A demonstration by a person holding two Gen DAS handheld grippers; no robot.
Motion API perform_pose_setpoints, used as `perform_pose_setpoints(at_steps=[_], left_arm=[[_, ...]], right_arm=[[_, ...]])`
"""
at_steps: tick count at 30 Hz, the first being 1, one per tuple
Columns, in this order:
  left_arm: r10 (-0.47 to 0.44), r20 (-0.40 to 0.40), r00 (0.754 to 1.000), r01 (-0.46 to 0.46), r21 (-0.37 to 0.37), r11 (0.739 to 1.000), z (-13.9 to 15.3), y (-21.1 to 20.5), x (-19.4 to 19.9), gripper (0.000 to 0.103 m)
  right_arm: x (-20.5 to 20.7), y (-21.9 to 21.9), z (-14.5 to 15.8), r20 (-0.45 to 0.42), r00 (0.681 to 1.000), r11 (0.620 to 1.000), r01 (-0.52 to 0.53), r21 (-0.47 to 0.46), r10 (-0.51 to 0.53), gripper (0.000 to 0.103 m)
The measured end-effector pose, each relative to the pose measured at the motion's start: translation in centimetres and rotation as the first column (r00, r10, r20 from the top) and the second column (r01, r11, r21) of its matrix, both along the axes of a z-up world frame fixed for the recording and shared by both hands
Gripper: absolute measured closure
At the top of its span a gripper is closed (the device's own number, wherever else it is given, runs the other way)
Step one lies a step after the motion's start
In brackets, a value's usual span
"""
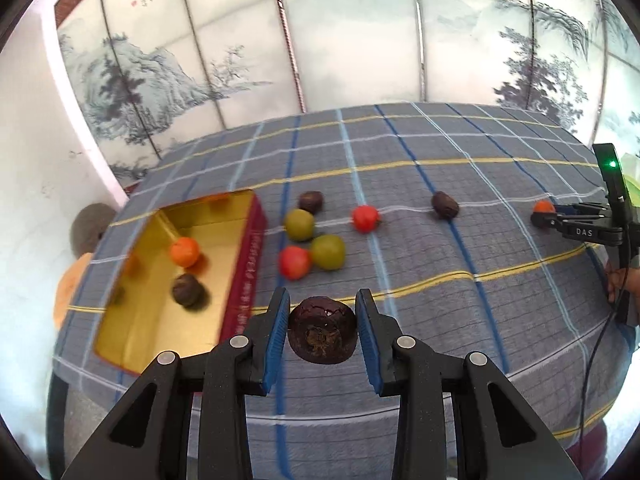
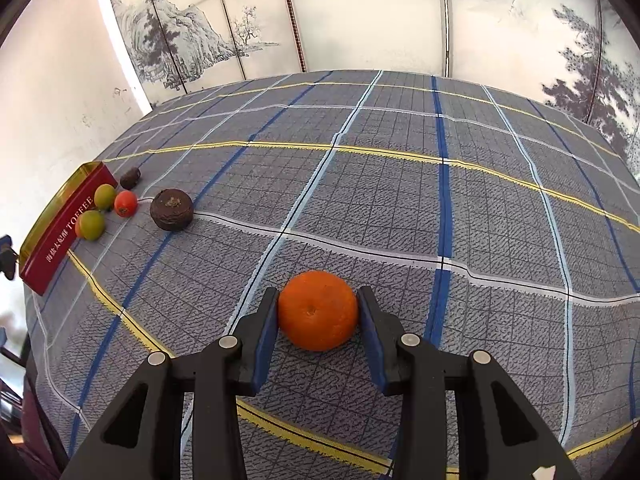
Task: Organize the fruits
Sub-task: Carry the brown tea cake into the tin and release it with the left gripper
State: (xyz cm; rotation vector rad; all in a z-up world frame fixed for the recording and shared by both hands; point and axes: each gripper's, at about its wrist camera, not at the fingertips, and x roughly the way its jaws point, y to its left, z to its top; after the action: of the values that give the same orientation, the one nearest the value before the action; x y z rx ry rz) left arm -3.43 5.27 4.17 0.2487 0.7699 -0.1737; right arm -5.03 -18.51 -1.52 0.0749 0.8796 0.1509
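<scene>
My left gripper (image 1: 322, 330) is shut on a dark brown fruit (image 1: 322, 332), held above the table's near edge beside the red tin with a gold inside (image 1: 224, 216). The tin holds an orange fruit (image 1: 184, 251) and a dark fruit (image 1: 187, 289). Two green fruits (image 1: 299, 224) (image 1: 328, 252), two red ones (image 1: 295, 262) (image 1: 365, 218) and two dark ones (image 1: 311, 201) (image 1: 445, 205) lie on the cloth. My right gripper (image 2: 318, 314) is shut on an orange mandarin (image 2: 318, 310) resting on the cloth; it also shows in the left wrist view (image 1: 544, 213).
A plaid blue-grey tablecloth (image 2: 400, 200) covers the table. A painted folding screen (image 1: 360, 40) stands behind it. In the right wrist view the red tin (image 2: 60, 232) sits far left with green fruits (image 2: 91, 225), a red one (image 2: 125, 203) and a dark one (image 2: 172, 209) beside it.
</scene>
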Motion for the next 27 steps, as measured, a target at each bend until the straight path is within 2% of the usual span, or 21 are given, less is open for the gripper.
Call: perform_pose_setpoints(at_steps=[8,14,20,27], left_arm=[[0.083,0.061,0.995,-0.086,0.047,0.995,0.8,3.6,0.3,0.068],[0.159,0.11,0.981,-0.172,0.119,0.978,0.3,6.8,1.6,0.068],[0.234,0.086,0.968,-0.246,0.163,0.956,-1.8,10.1,3.9,0.068],[0.279,0.07,0.958,-0.287,0.19,0.939,-4.0,12.4,6.1,0.068]], right_arm=[[0.0,0.5,0.0,-0.001,1.0,0.999,-0.003,-0.042,0.002,0.065],[-0.1,1.2,-0.1,-0.004,1.0,0.996,-0.013,-0.086,0.012,0.061],[-0.1,1.2,-0.1,-0.004,1.0,0.996,-0.013,-0.089,0.012,0.061],[-0.1,1.2,-0.1,-0.007,1.0,0.995,-0.014,-0.097,0.014,0.06]])
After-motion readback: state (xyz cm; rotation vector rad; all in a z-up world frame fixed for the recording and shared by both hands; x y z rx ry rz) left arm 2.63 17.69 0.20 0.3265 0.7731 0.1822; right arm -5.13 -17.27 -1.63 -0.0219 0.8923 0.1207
